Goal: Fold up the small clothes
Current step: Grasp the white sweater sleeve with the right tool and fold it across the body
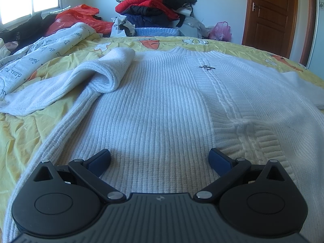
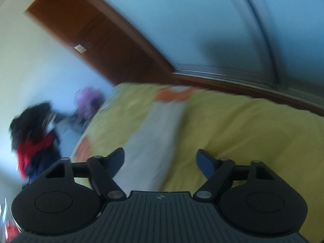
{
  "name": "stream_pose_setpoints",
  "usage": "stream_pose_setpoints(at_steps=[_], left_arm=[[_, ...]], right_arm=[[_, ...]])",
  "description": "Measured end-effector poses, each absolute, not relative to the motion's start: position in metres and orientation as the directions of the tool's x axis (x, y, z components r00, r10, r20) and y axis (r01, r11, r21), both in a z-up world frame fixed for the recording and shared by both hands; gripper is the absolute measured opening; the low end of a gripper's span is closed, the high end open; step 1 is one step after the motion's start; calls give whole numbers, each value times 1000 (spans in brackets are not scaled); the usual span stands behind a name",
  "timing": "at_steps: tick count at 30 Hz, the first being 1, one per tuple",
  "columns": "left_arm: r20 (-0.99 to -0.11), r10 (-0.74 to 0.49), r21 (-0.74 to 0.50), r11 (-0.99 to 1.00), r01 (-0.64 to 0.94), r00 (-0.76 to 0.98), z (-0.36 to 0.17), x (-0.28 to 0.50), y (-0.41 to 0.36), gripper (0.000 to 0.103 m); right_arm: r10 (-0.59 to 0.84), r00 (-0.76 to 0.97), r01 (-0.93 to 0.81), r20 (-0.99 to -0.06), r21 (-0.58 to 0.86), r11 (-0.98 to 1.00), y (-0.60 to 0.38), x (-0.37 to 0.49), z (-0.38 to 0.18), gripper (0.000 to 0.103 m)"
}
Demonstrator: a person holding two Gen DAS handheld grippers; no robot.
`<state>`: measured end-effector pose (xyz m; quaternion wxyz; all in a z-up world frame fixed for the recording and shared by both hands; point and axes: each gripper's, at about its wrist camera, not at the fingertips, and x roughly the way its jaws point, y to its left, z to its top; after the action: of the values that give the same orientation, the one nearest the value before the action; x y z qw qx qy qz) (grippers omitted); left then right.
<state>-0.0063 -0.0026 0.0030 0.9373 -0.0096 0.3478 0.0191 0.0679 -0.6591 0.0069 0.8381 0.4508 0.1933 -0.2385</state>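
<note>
Your white sweater [image 1: 162, 101] lies flat on the yellow bed [image 1: 18, 137], long axis running away from you, collar at the far end. Its left sleeve [image 1: 97, 75] is folded inward. Your left hand-held gripper [image 1: 160, 158] hovers spread wide over the hem, holding nothing. Your right hand-held gripper [image 2: 160, 160] is also spread and empty; its view is blurred.

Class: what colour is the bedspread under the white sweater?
Yellow bedspread with orange-and-white cartoon prints, clearest in the left wrist view.

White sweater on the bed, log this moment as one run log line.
white sweater: flat on yellow bedsheet, one sleeve folded in | left hand-held gripper: open over hem | right hand-held gripper: open, view blurred
</note>
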Motion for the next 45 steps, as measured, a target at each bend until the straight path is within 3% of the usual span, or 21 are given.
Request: stream_pose_setpoints(at_steps=[5,6,8,9,10,13,17,24,28,33,35,37,42,45], left_arm=[[-652,29,-5,999,-42,757,2,-6,-3,103],[-653,28,-5,999,-42,757,3,-6,-3,103],[-652,29,-4,999,-42,758,2,-6,-3,103],[-652,29,-4,999,-42,758,2,-6,-3,103],[-652,29,-5,999,-42,758,2,-6,-3,103],[-652,29,-4,999,-42,758,2,-6,-3,103],[-652,29,-5,999,-43,757,2,-5,-3,103],[-652,29,-4,999,-42,758,2,-5,-4,103],[-652,28,-5,999,-42,758,1,-5,-4,103],[-651,26,-9,999,-42,758,0,-4,-4,103],[-652,28,-7,999,-42,758,0,-4,-5,103],[-652,28,-7,999,-42,758,0,-4,-4,103],[-632,-25,-32,999,6,775,6,-7,-1,103],[-501,-229,-252,961,112,835,35,-4,11,103]], right_arm=[[-205,838,531,-506,666,524,-664,90,-2,75],[-210,839,527,-502,656,540,-662,95,-3,71],[-225,830,536,-510,618,575,-659,107,-4,46],[-240,814,556,-529,590,586,-660,113,-5,22],[-256,792,583,-554,563,585,-662,117,-4,17],[-276,803,580,-528,585,567,-661,111,4,16],[-243,877,465,-415,603,648,-626,102,42,15],[79,969,67,-234,556,828,-472,123,112,15],[264,922,-86,-281,518,851,-375,145,104,15],[392,817,-156,-422,493,856,-282,153,55,14],[367,794,-162,-485,413,896,-250,138,43,20],[343,762,-140,-549,378,915,-240,130,30,35],[375,815,-127,-443,495,859,-284,81,35,57],[353,837,-92,-419,528,844,-314,59,20,60]])
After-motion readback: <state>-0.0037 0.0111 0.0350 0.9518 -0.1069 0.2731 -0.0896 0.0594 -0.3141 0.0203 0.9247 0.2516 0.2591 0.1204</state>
